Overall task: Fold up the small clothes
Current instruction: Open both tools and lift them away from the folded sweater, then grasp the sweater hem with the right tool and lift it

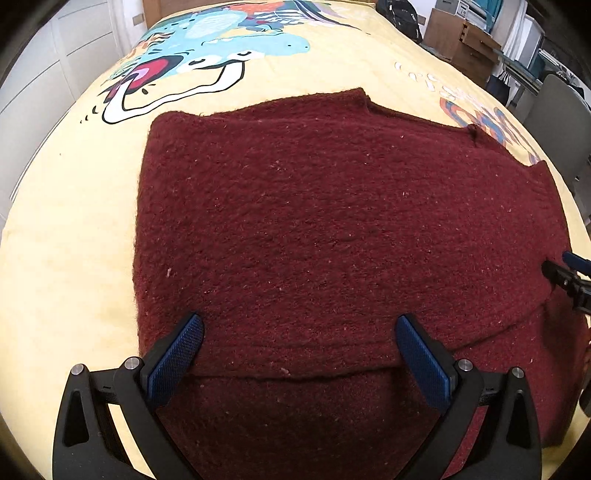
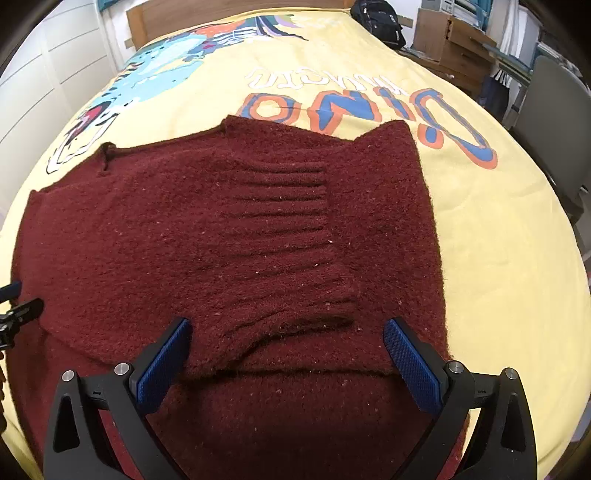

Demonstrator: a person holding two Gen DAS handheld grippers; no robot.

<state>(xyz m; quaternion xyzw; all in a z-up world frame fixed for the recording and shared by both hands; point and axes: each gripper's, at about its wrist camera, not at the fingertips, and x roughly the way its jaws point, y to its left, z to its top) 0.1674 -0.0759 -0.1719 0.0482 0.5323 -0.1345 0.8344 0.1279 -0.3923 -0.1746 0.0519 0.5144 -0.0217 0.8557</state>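
A dark red knitted sweater (image 1: pixel 325 229) lies flat on a yellow bedspread, partly folded, with an upper layer whose near edge crosses just in front of my fingers. In the right wrist view the sweater (image 2: pixel 184 236) shows a ribbed band (image 2: pixel 288 206) folded onto its middle. My left gripper (image 1: pixel 299 328) is open and empty, just above the near folded edge. My right gripper (image 2: pixel 288 332) is open and empty over the near edge on the sweater's right side. The right gripper's tips (image 1: pixel 569 277) show at the right edge of the left wrist view; the left gripper's tips (image 2: pixel 18 310) show at the left edge of the right wrist view.
The yellow bedspread (image 1: pixel 66 236) has a cartoon dinosaur print (image 1: pixel 207 48) and lettering (image 2: pixel 354 107). White cupboard doors (image 1: pixel 44 74) stand left of the bed. A wooden cabinet (image 1: pixel 461 44), a dark backpack (image 2: pixel 376 20) and a grey chair (image 2: pixel 554 107) stand to the right.
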